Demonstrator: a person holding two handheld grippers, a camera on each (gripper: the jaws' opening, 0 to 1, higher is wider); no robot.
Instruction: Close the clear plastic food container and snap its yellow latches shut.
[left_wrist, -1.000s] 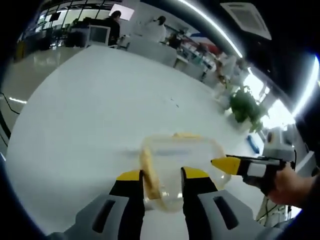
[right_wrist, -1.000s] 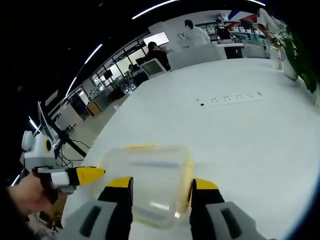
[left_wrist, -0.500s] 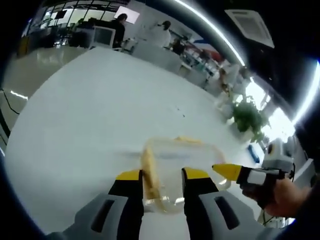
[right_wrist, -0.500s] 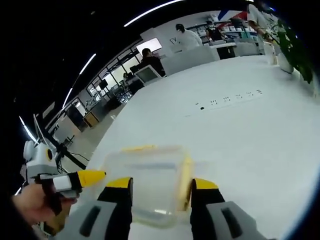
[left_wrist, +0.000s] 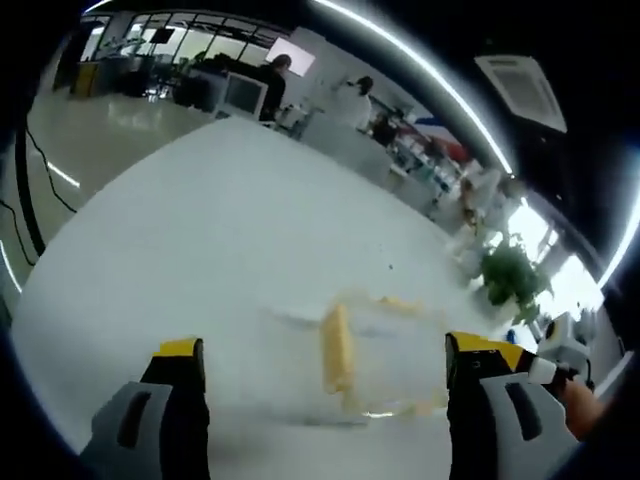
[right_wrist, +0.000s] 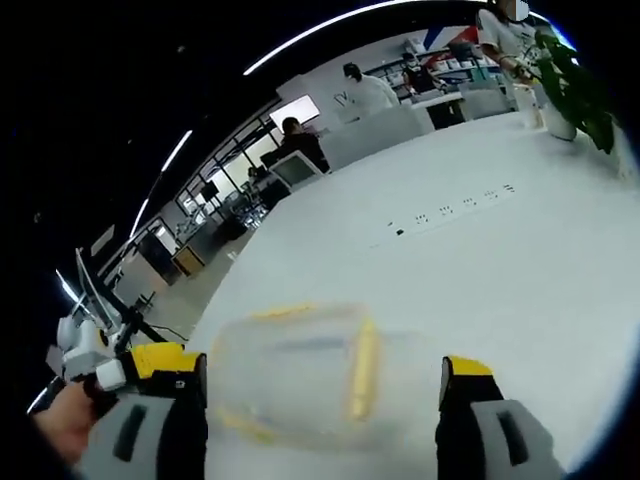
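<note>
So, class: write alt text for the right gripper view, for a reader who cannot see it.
A clear plastic food container with a yellow latch sits blurred on a white table, between the open right gripper's wide-set jaws. An office lies beyond.

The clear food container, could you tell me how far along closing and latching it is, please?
The container looks closed, lid lying flat on it. One yellow latch shows along its side; blur hides whether it is snapped. Both the left gripper and right gripper are open, fingers wide of the container, gripping nothing. Left to do: confirming or pressing the latches shut.
</note>
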